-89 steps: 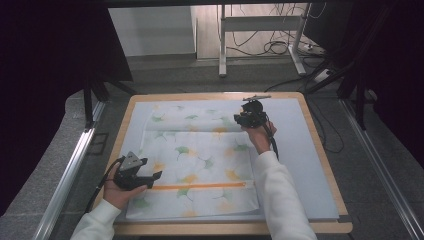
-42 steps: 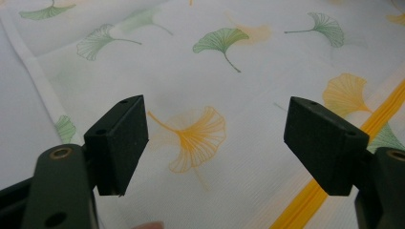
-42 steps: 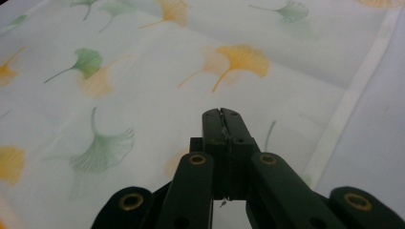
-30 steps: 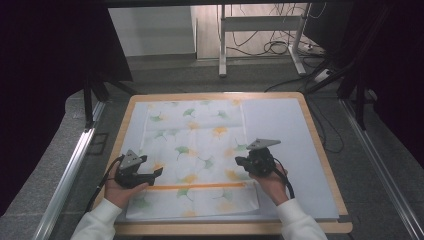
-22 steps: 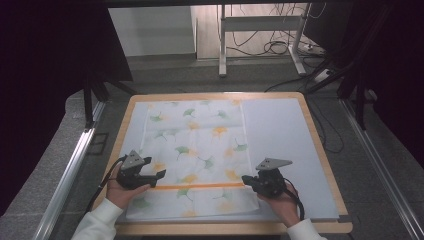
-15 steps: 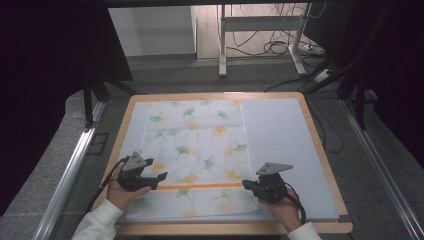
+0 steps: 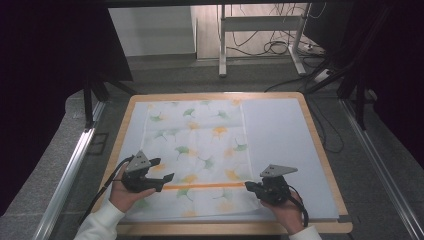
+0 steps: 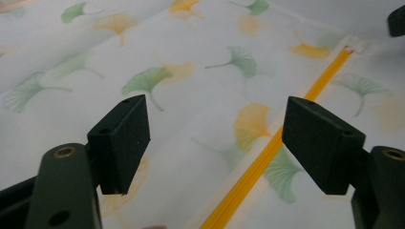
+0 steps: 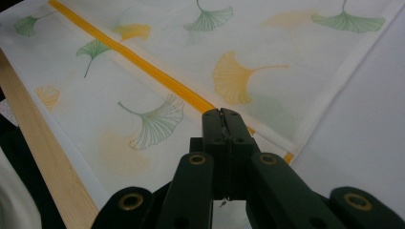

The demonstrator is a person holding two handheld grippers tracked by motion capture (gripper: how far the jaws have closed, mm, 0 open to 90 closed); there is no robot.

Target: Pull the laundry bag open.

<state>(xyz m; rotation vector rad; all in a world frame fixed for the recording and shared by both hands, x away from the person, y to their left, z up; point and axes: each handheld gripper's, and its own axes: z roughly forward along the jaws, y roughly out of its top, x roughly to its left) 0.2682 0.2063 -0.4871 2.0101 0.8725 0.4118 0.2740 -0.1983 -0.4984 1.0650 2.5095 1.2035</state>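
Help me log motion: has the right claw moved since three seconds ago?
Yes. The right claw has come from the cloth's far right corner to its near right edge, by the orange stripe.

A lab or recording studio. Black curtains flank the wood-edged table. Loose cables lie beyond its far edge.

High view down over the table; two close low views across the shared leaf-print cloth.
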